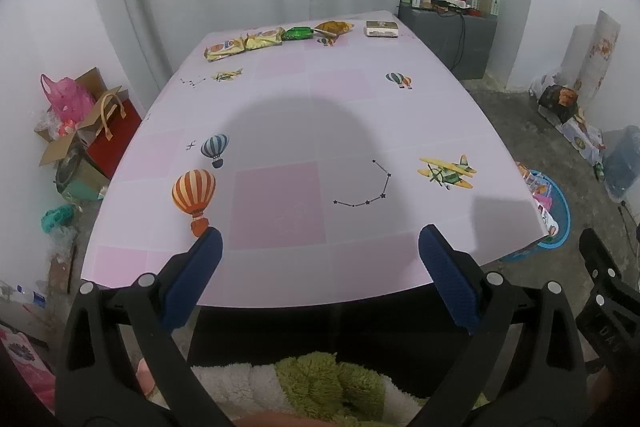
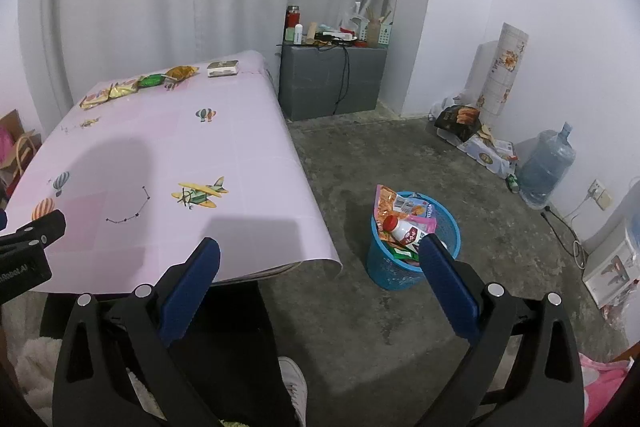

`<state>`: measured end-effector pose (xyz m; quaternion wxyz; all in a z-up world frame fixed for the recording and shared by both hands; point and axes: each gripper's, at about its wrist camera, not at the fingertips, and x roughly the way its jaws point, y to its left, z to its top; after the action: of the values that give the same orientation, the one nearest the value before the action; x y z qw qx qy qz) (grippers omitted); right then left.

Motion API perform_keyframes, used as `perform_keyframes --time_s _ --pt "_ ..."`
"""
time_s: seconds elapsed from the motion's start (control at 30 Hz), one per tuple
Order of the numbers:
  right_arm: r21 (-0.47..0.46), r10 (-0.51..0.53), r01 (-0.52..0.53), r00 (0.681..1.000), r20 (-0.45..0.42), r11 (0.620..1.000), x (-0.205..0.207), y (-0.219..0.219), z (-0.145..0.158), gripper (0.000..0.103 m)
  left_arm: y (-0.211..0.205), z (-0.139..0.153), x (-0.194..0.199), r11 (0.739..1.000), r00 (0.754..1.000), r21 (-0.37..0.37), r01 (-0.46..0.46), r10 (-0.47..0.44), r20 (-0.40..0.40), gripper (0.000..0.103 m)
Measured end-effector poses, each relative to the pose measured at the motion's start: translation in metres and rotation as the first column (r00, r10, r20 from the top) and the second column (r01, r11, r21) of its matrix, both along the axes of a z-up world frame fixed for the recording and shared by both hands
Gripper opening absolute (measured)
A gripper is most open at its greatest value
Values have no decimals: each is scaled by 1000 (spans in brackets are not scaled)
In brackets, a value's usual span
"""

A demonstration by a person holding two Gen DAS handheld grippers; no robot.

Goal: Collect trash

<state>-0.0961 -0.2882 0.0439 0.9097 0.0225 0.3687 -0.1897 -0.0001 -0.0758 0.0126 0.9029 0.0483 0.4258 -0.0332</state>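
Observation:
Several snack wrappers lie in a row at the table's far edge: two yellow packets (image 1: 244, 45), a green wrapper (image 1: 297, 33), an orange-brown wrapper (image 1: 334, 27) and a small white box (image 1: 381, 28). They also show in the right wrist view, among them the yellow packets (image 2: 110, 93) and the box (image 2: 223, 68). My left gripper (image 1: 320, 247) is open and empty over the table's near edge. My right gripper (image 2: 320, 259) is open and empty, held off the table's right corner. A blue trash basket (image 2: 404, 273) full of wrappers and a bottle stands on the floor to the right.
The table (image 1: 320, 115) has a pink cloth with balloon and plane prints. A grey cabinet (image 2: 332, 83) with clutter stands behind it. A water jug (image 2: 546, 167) and boxes line the right wall. Bags and cardboard boxes (image 1: 88, 123) sit left of the table.

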Motion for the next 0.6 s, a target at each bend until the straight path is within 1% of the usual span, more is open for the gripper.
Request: perform_keyframes --time_s 0.6 --pt "-3 1 -1 1000 0 1000 0 -2 1 97 0 2 2 1000 1000 -5 1 -1 1 94"
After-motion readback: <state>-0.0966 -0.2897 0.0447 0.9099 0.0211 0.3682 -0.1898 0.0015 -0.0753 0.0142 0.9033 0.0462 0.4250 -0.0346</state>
